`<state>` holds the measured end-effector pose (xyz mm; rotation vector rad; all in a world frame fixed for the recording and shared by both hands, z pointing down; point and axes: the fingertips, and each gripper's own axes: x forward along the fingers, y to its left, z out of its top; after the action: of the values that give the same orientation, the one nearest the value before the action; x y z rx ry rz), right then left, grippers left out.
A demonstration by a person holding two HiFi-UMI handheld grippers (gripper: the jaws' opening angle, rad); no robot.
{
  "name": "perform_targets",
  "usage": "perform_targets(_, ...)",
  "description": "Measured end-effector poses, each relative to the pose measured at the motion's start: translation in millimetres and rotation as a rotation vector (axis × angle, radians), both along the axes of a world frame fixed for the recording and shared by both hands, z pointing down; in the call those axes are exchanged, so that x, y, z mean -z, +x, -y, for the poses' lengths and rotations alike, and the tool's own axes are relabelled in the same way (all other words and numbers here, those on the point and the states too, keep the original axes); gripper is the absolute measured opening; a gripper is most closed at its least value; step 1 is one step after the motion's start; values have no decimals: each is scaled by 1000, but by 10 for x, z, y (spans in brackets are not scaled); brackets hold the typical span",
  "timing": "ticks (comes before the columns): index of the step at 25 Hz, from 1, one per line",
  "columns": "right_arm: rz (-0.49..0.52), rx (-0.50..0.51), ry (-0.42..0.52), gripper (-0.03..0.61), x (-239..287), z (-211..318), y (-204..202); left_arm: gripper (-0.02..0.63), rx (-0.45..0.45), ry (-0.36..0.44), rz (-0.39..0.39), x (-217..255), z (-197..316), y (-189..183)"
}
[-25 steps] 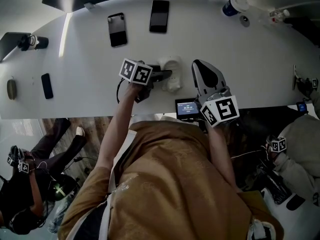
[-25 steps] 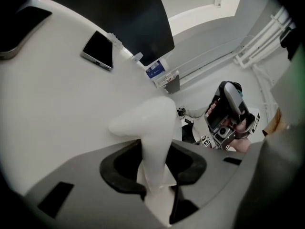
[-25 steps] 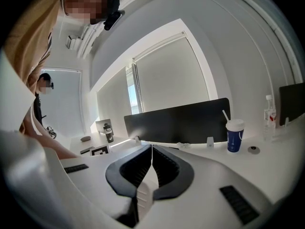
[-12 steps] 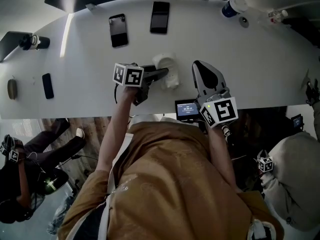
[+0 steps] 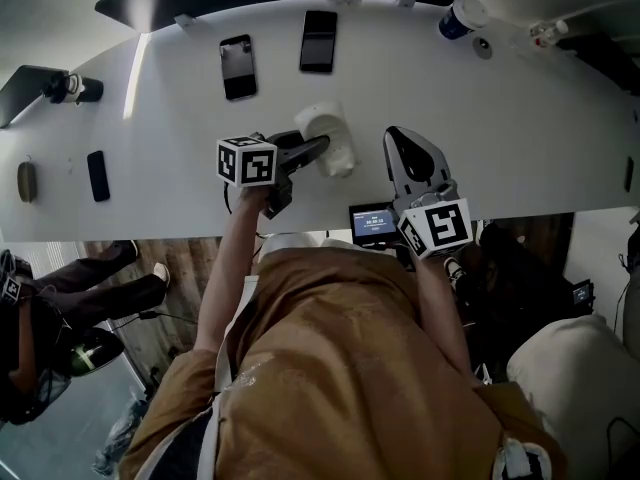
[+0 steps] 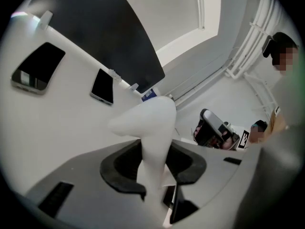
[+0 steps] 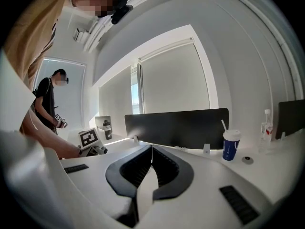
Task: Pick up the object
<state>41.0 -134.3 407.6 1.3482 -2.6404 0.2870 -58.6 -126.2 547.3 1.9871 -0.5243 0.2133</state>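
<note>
The object is a white, smooth, rounded thing (image 5: 326,138). My left gripper (image 5: 312,149) is shut on it and holds it above the white table (image 5: 180,118). In the left gripper view the white object (image 6: 153,123) stands between the two black pads (image 6: 121,168), narrow end down in the jaws, wider end sticking out past the tips of the left gripper (image 6: 153,151). My right gripper (image 5: 398,136) rests over the table to the right, apart from the object. In its own view the right gripper (image 7: 151,149) is shut, jaw tips touching, nothing between them.
Two dark phones (image 5: 237,66) (image 5: 318,40) lie further back, a smaller dark one (image 5: 96,174) at the left. A blue and white cup (image 5: 455,16) stands at the back right. A small screen device (image 5: 373,221) sits at the near edge. Another person (image 5: 30,353) sits lower left.
My left gripper has risen with the white object, which has come off the table and shifted left and back in the head view. The right gripper has stayed put.
</note>
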Motion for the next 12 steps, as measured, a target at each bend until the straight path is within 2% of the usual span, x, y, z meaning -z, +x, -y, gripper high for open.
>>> perform_targets(12,-10,-23,50,9,115,-29,19,143,64,264,88,493,106,-76)
